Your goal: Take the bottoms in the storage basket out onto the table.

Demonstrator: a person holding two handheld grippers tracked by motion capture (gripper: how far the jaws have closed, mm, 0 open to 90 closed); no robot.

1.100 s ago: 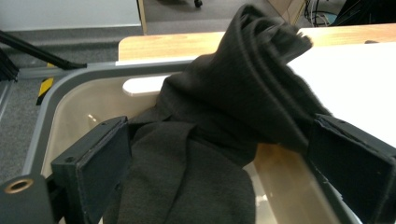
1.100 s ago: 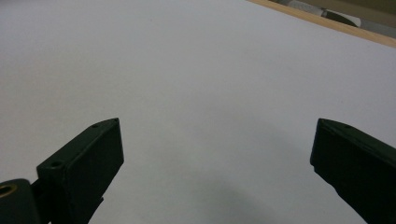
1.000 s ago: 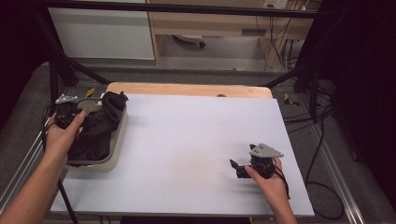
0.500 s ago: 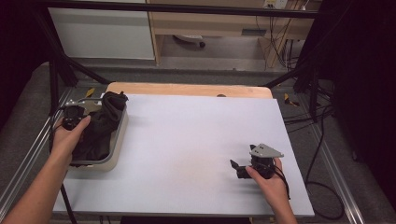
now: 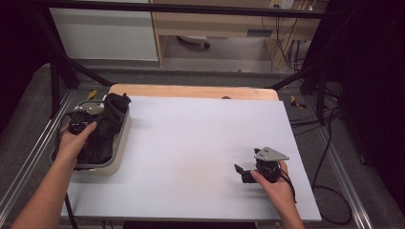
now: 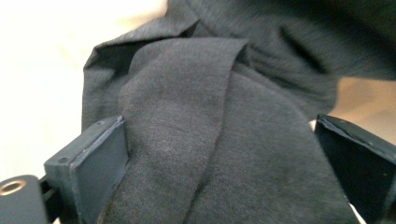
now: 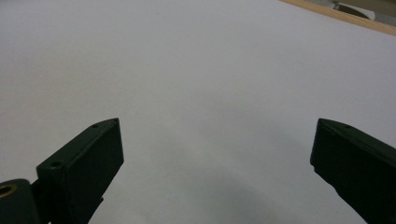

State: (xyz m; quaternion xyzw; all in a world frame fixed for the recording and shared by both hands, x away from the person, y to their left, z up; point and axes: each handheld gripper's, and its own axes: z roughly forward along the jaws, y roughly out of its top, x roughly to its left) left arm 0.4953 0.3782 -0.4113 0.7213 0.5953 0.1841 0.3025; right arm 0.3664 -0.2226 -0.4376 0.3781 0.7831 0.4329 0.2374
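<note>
Two tongs in my hands, both spread wide. My left gripper [image 5: 79, 125] is down in the heap of dark grey cloth [image 6: 219, 140], and its jaws have just been opening further; in the left gripper view the crumpled fabric bulges up between the two black pads, which stand apart on either side of it rather than pinching it. One broad fold runs up the middle, with more creased cloth behind it. That cloth sits piled in the shallow cream-coloured tray [image 5: 120, 143] at the left edge of the table, some of it standing up above the far rim. My right gripper [image 5: 244, 172] rests low over the white tabletop [image 5: 191, 143] near its right front corner, jaws parted with bare white surface between them, well apart from the tray. Past the white sheet, a pale wooden board edge [image 5: 191, 90] lines the far side.
</note>
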